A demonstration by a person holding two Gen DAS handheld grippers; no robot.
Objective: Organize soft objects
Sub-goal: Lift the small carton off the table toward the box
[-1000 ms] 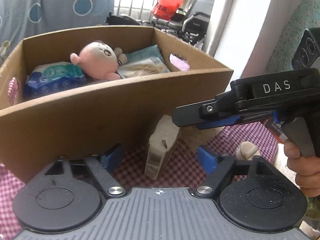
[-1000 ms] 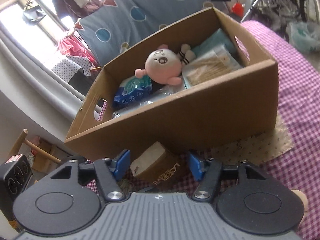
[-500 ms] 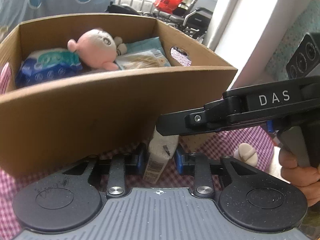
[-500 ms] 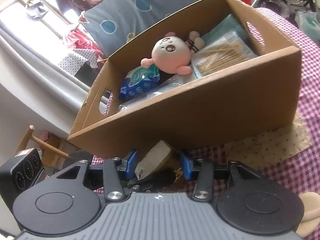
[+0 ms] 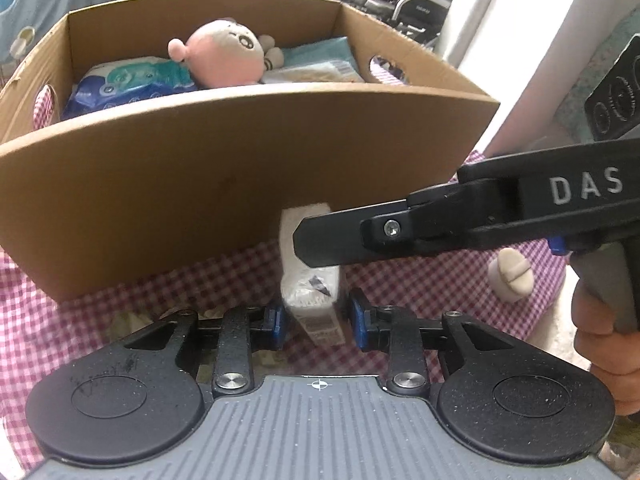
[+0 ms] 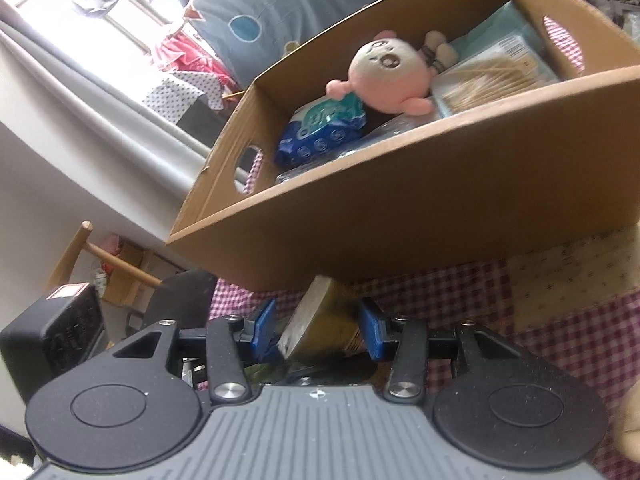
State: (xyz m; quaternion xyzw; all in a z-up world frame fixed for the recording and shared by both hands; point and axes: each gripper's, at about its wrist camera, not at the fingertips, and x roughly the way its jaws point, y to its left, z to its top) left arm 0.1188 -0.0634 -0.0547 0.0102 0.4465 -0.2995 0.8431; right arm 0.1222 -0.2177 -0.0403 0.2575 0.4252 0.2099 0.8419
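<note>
A small tissue pack in a beige wrapper stands on end on the checked cloth, just in front of the cardboard box. My left gripper is shut on its lower end, blue pads on both sides. In the right wrist view my right gripper is shut on the same tissue pack from another side. A black finger of the right gripper crosses the pack's upper part in the left wrist view. Inside the box lie a pink plush doll, a blue wipes pack and flat packets.
A person's hand holds the right gripper's handle. A white plush piece lies on the checked cloth to the right. A beige mat sticks out under the box. Wooden chair rails stand beyond the table's left edge.
The left jaws have closed from wide onto the tissue pack. The right jaws have narrowed onto it too, and the right gripper has pushed further in towards the box.
</note>
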